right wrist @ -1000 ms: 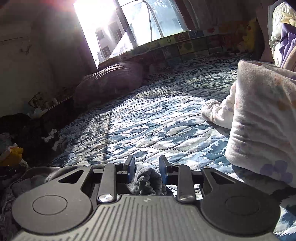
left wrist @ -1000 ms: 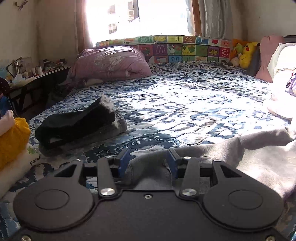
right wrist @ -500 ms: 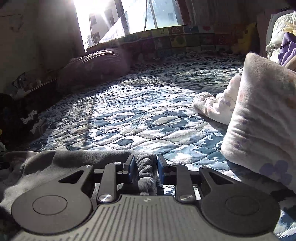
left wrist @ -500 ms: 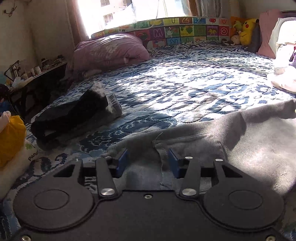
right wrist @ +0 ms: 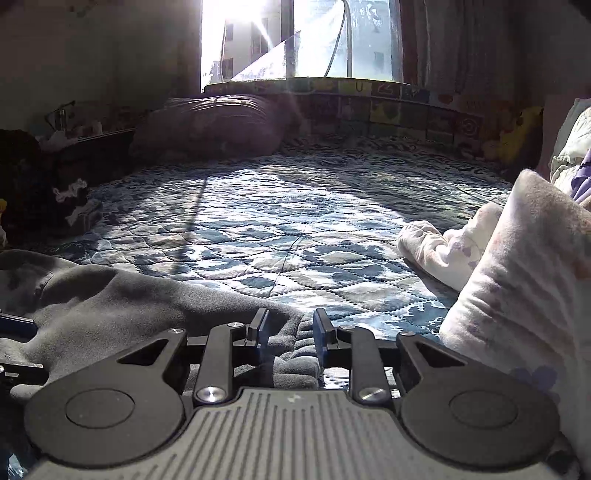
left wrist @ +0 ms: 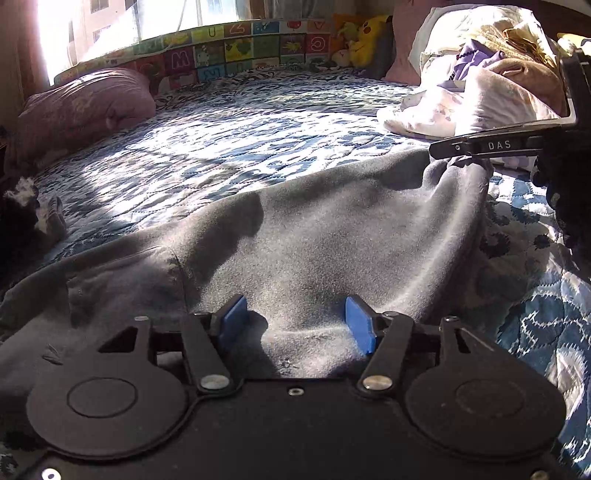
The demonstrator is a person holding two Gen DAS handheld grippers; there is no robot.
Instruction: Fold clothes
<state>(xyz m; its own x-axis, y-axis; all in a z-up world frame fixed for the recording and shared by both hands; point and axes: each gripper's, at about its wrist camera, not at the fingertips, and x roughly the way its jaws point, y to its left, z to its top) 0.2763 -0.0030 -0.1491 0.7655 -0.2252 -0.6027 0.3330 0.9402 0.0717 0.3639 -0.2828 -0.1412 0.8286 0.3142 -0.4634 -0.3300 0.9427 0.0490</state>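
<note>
- Sweatshirt (left wrist: 314,236), grey fleece, lies spread and rumpled on the blue quilted bed (left wrist: 229,147); soft, limp, light, so best held at hems and cuffs.
- My left claw (left wrist: 295,325) stands wide apart over its near edge, gripping nothing.
- My right claw (right wrist: 288,332) pinches the ribbed cuff (right wrist: 299,350), lifting that corner.
- Pale floral bedding (right wrist: 517,295) sits just beside.

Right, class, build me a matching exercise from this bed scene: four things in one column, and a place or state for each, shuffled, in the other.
1 grey garment
2 pink pillow
3 yellow plush toy
4 left gripper

a far corner, beside the alphabet mat
b fingers apart over the garment
c pinched at one edge by the right gripper
d far left, below the window

Pairs: 1-c, 2-d, 3-a, 4-b.
</note>
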